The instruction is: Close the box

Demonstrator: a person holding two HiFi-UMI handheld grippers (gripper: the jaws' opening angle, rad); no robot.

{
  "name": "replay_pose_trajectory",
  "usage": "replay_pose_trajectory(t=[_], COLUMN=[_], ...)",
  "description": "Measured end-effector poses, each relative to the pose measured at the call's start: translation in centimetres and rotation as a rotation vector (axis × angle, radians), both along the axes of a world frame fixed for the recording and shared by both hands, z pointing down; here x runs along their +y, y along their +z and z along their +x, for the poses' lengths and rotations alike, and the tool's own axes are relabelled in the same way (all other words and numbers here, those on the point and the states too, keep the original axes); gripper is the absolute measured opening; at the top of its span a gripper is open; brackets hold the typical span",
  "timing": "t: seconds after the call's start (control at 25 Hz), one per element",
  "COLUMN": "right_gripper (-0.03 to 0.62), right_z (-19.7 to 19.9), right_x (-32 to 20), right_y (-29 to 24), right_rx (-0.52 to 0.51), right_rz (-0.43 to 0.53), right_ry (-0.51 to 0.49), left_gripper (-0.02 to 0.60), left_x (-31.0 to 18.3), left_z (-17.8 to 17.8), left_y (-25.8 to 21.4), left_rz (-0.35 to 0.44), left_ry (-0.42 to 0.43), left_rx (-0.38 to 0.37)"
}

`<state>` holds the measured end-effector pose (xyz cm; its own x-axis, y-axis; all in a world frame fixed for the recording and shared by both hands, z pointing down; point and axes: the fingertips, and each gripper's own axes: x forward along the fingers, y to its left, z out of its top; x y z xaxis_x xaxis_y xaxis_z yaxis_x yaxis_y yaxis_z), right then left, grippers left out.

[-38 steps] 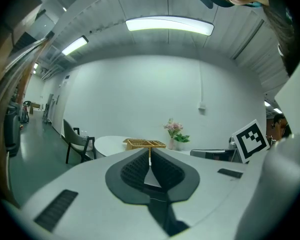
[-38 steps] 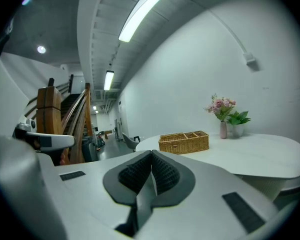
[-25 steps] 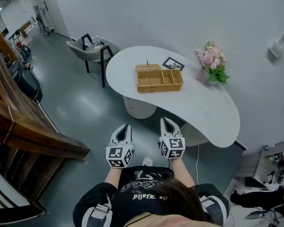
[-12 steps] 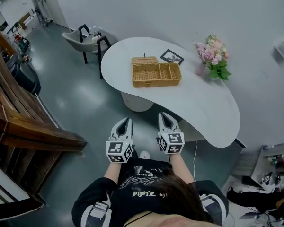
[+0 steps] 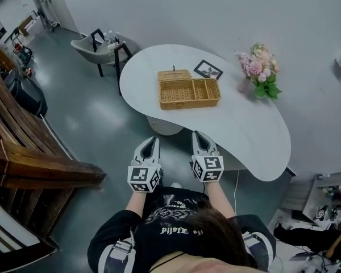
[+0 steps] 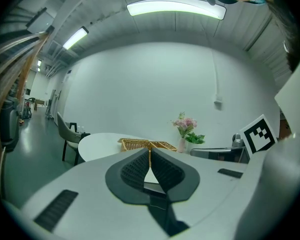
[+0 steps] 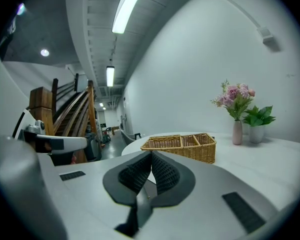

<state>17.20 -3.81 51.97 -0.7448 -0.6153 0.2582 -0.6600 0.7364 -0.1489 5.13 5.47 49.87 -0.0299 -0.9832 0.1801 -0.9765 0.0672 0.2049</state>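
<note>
Two grippers, both well short of the wicker box (image 5: 188, 90)
Left gripper (image 5: 149, 140) and right gripper (image 5: 198, 135) hang side by side, the jaws of each pressed together on nothing. Far ahead of both, the box sits on the white counter (image 5: 238, 118), its lid (image 5: 174, 74) seemingly folded back. Closing looks unstarted: the approach and lid swing remain.

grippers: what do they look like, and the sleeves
The left gripper and right gripper are white tapered shells with black ribbed pads inside and a black-and-white marker cube at each back end. Black top, white print, sleeves with white patches.
</note>
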Motion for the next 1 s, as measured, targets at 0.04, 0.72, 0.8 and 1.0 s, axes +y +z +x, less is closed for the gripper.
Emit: replay_pose_trajectory(t=[0.04,0.72,0.8,1.0], right_gripper=[0.025,0.025,0.025,0.025], right_z=[-0.4,-9.1,-10.3,-12.7], right_x=[-0.6,-9.9,-10.7,-12.9], right_y=[0.1,-0.4,-0.4,-0.9], right_rx=[0.002,0.102,0.121,0.088], right_rz=[-0.003,0.003,0.011,-0.014], right_ry=[0.006,0.082,0.099,0.179], left_gripper=[0.029,0.029,0.029,0.029], left_x=[-0.7,-12.3,-13.5,-16.2], left_z=[-0.6,-11.3,-12.7,-15.9], left_y=[-0.1,-0.1,0.1,0.2], left_rz=[0.000,-0.022,-0.028,-0.026], left_ry=[0.002,0.108,0.125,0.170], left_rx=[-0.001,0.010,0.011,0.011])
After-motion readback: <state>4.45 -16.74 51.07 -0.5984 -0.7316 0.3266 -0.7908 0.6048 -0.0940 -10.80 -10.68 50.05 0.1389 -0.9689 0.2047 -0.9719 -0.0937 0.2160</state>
